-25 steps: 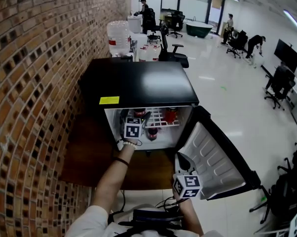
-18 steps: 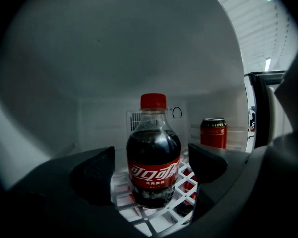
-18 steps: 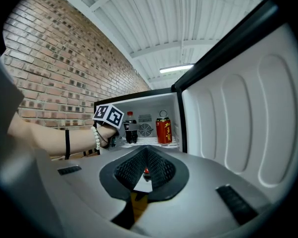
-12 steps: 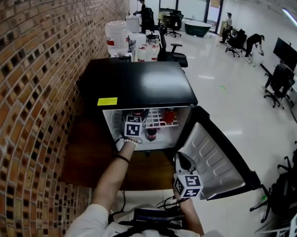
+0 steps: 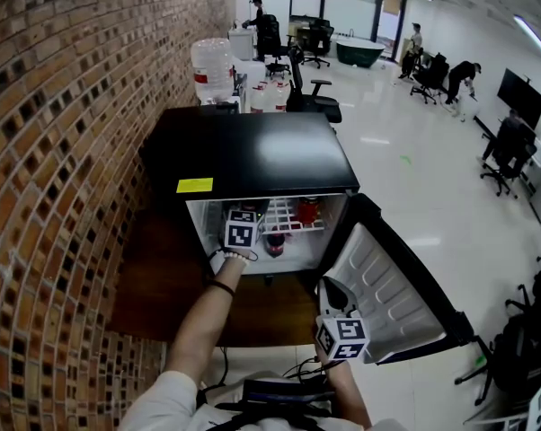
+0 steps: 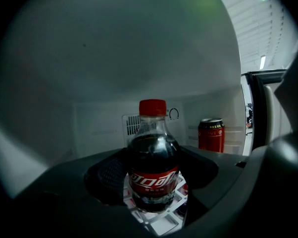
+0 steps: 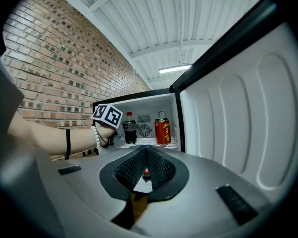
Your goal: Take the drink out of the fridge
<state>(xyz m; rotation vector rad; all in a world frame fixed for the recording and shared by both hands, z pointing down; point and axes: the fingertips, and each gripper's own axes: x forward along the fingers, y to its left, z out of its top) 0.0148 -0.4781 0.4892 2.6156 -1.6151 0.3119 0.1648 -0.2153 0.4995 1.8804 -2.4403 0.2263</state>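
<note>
The black mini fridge (image 5: 252,151) stands open, its door (image 5: 387,285) swung to the right. On its wire shelf stand a small cola bottle with a red cap (image 6: 153,167) (image 7: 129,129) and, to its right, a red can (image 6: 211,134) (image 7: 162,132) (image 5: 310,209). My left gripper (image 5: 247,214) (image 6: 153,165) reaches into the fridge. Its jaws are closing with the bottle between them, and the pads (image 6: 109,175) lie close at both sides of it. My right gripper (image 5: 332,296) (image 7: 146,150) hangs low in front of the open door, shut and holding nothing.
A brick wall (image 5: 64,151) runs along the left. A second dark bottle (image 5: 276,241) stands on the fridge's lower level. Behind the fridge are a water jug (image 5: 213,65) and an office chair (image 5: 311,92). People and chairs are far back in the room.
The left gripper's marker cube has edged slightly left at the shelf. The right gripper has stayed where it was.
</note>
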